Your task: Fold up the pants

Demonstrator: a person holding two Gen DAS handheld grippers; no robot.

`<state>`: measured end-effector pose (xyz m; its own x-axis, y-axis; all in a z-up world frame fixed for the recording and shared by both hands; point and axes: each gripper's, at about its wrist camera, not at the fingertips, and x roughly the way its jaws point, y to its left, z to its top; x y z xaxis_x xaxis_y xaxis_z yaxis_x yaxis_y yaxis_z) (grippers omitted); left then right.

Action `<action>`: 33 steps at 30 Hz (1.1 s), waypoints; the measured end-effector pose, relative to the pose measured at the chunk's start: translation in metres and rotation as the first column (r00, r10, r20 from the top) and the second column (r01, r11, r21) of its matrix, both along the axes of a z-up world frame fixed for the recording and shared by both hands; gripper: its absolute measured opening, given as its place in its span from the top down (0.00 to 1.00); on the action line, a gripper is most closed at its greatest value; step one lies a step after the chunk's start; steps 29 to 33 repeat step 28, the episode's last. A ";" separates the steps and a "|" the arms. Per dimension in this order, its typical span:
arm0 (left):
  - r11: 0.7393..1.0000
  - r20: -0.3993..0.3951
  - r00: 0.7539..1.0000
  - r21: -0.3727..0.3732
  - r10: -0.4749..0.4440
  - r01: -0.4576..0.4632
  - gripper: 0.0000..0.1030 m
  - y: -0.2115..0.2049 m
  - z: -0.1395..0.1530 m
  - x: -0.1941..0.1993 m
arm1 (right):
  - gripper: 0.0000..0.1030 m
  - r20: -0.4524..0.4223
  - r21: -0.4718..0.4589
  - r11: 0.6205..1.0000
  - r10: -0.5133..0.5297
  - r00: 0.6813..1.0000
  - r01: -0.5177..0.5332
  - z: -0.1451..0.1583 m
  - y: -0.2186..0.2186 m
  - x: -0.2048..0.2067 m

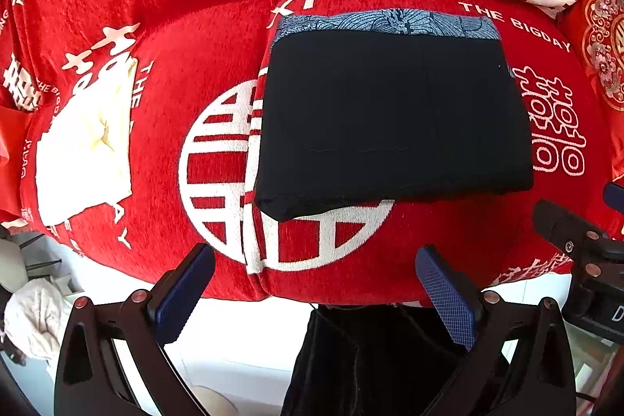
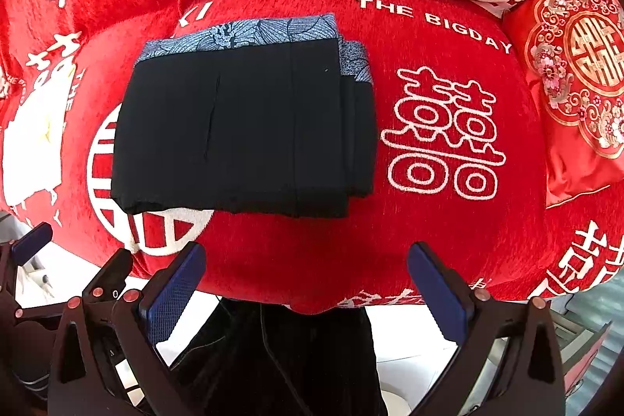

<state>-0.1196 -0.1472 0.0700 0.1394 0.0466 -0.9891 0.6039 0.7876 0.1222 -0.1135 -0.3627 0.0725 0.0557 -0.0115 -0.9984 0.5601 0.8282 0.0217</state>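
On a red sofa cover (image 2: 448,232) printed with white double-happiness characters, the black pants (image 2: 241,127) lay folded into a compact rectangle, a blue patterned lining band (image 2: 253,30) showing along the far edge. Both hand-held grippers hung off the near edge of the cushion: the left gripper (image 1: 316,295) and the right gripper (image 2: 308,287) each stood with blue pads spread wide and nothing between them, well apart from the cloth.

Folding appeared all but complete, so the risk from here was mostly one of undoing it. The stack's layers looked uneven at the right side, where stepped edges and a second sliver of lining stuck out; a pad dragged across the top, or a pinch that caught only the upper layer, could have slid that layer off the rest. The near left corner (image 1: 273,209) drooped slightly and looked loose, and a nudge there might have opened the fold. The soft, rounded cushion gave an uneven bed, which could have let the bundle tilt if pressed hard.

Open cover lay to the right of the pants and along the near strip before the cushion's front edge, room enough for either gripper to come in low. To the left sat a white cloth item (image 1: 85,151), near but apart; to the far right, an embroidered red pillow (image 2: 577,73) closed that side.
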 end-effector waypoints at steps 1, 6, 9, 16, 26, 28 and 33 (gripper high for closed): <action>1.000 0.002 1.000 -0.002 0.002 -0.002 0.00 0.000 0.000 0.000 | 0.00 0.000 -0.001 1.000 0.001 1.000 -0.001 0.000 0.000 0.000; 1.000 0.001 1.000 0.000 0.012 -0.012 0.00 0.000 -0.002 0.003 | 0.00 -0.004 0.002 1.000 0.006 1.000 -0.006 -0.002 0.002 0.002; 1.000 0.011 1.000 0.003 0.010 -0.010 0.00 -0.001 -0.002 0.004 | 0.00 -0.003 0.003 1.000 0.005 1.000 -0.005 -0.002 0.002 0.003; 1.000 0.008 1.000 0.001 0.012 -0.012 0.00 -0.002 -0.003 0.004 | 0.00 -0.008 0.001 1.000 0.005 1.000 -0.005 -0.004 0.000 0.004; 0.999 0.004 1.000 -0.032 -0.002 0.002 0.00 -0.003 -0.004 0.005 | 0.00 -0.009 -0.001 1.000 -0.001 1.000 0.001 -0.005 -0.004 0.005; 0.999 0.011 1.000 -0.032 -0.022 0.022 0.00 -0.006 -0.003 0.003 | 0.00 -0.009 -0.003 1.000 0.000 1.000 0.000 -0.005 -0.005 0.005; 0.999 0.011 1.000 -0.032 -0.022 0.022 0.00 -0.006 -0.003 0.003 | 0.00 -0.009 -0.003 1.000 0.000 1.000 0.000 -0.005 -0.005 0.005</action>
